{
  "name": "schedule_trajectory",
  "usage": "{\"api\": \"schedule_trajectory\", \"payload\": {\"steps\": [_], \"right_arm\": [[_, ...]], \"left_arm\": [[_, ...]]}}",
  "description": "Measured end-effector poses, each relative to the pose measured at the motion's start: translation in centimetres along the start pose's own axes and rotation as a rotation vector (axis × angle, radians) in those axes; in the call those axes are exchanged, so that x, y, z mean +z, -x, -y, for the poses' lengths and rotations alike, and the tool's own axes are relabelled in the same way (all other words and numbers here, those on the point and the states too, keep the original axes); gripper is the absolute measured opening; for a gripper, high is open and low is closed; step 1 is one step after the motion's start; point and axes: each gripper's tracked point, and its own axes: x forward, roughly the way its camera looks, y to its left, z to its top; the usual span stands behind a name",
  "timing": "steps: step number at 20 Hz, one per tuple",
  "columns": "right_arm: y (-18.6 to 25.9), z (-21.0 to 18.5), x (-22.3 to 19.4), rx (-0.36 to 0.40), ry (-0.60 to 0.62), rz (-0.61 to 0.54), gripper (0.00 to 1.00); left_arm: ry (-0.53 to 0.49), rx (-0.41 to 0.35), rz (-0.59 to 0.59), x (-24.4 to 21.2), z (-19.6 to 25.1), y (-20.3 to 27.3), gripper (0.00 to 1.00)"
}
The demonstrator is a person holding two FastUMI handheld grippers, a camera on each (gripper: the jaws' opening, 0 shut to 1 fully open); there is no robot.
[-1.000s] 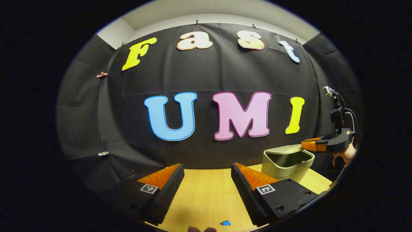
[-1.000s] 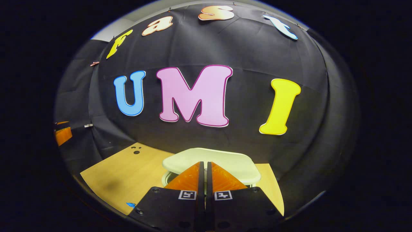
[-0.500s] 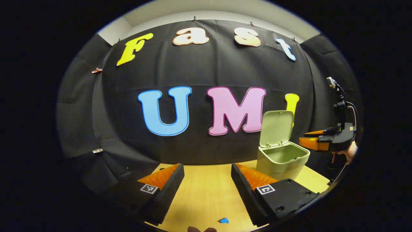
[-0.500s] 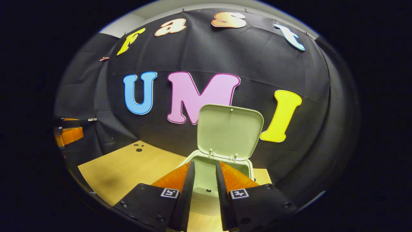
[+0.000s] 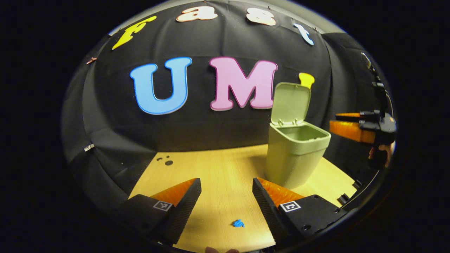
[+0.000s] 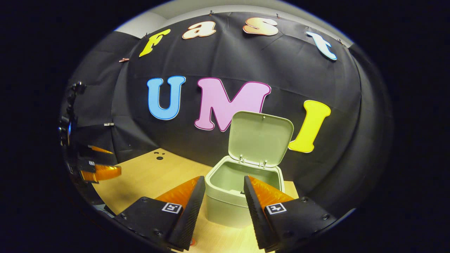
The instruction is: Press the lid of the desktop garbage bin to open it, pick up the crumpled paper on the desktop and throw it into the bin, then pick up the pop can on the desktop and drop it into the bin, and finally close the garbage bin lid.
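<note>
Pale green garbage bin (image 5: 297, 154) stands on wooden table (image 5: 218, 168), lid (image 5: 291, 102) raised upright at back, inside bare as far as visible; seen from above and in front in right gripper view (image 6: 242, 196). Left gripper (image 5: 226, 191) hovers above table, 2 fingers spread, nothing between; small blue scrap (image 5: 238, 223) on table below. Right gripper (image 6: 220, 196) fingers apart, holding nothing, bin just ahead. Right gripper also at far right of left gripper view (image 5: 351, 126), beside bin, hand (image 5: 381, 153) under it
</note>
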Motion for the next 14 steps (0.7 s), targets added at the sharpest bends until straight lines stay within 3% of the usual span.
{"api": "schedule_trajectory", "payload": {"steps": [5,8,14], "right_arm": [[2.1,-0.7,-1.2,-0.018,-0.027,-0.014,0.78],[3.4,-1.0,-1.9,-0.031,-0.042,-0.031,0.77],[6.1,-1.2,-3.1,-0.069,-0.062,-0.065,0.77]], "left_arm": [[-0.020,-0.059,-0.141,-7.1,1.6,-1.8,0.95],[-0.038,-0.087,-0.203,-10.7,2.4,-3.3,0.98],[-0.096,-0.138,-0.323,-17.2,3.6,-5.5,0.94]]}}
